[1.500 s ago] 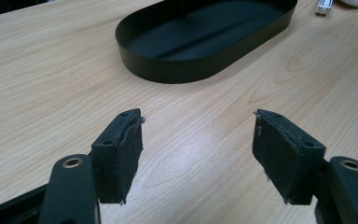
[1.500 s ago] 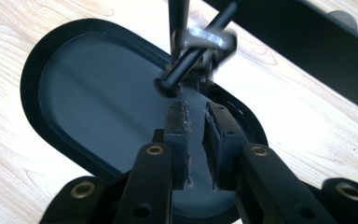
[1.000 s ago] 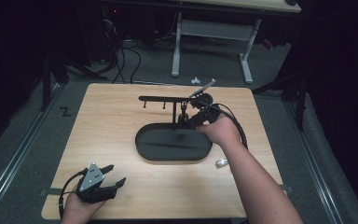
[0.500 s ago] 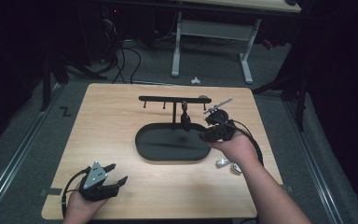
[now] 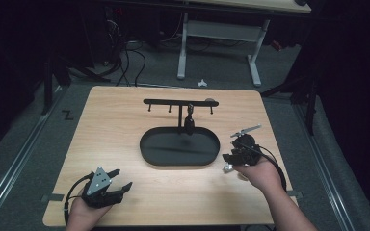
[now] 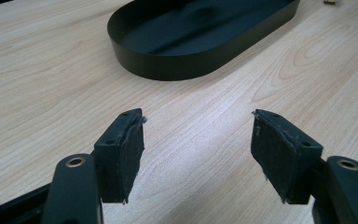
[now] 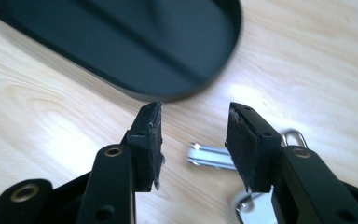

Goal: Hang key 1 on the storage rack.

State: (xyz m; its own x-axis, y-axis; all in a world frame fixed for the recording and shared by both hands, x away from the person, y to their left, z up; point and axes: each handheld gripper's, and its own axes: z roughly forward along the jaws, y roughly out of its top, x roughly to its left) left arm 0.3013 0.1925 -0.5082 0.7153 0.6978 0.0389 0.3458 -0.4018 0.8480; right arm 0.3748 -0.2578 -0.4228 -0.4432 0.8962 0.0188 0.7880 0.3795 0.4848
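One key already hangs on the rack (image 5: pixel 179 102). Your right gripper (image 7: pixel 193 140) has just been opening its fingers around the keys (image 7: pixel 209 156) on the bench (image 5: pixel 125 125) beside the tray (image 5: pixel 149 154) — not yet gripped. Left gripper (image 6: pixel 198 140) waits, released — nothing between.

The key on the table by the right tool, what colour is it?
Silver metal key, best seen in the right gripper view.

One black oval tray (image 5: pixel 179 163), one hook rack (image 5: pixel 179 102), one key bunch (image 7: pixel 223 158), two claws (image 5: pixel 107 180) (image 5: pixel 231 156).

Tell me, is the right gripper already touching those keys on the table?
Cannot tell. In the right gripper view the right gripper hangs open over the keys, whose blade passes behind one pad.
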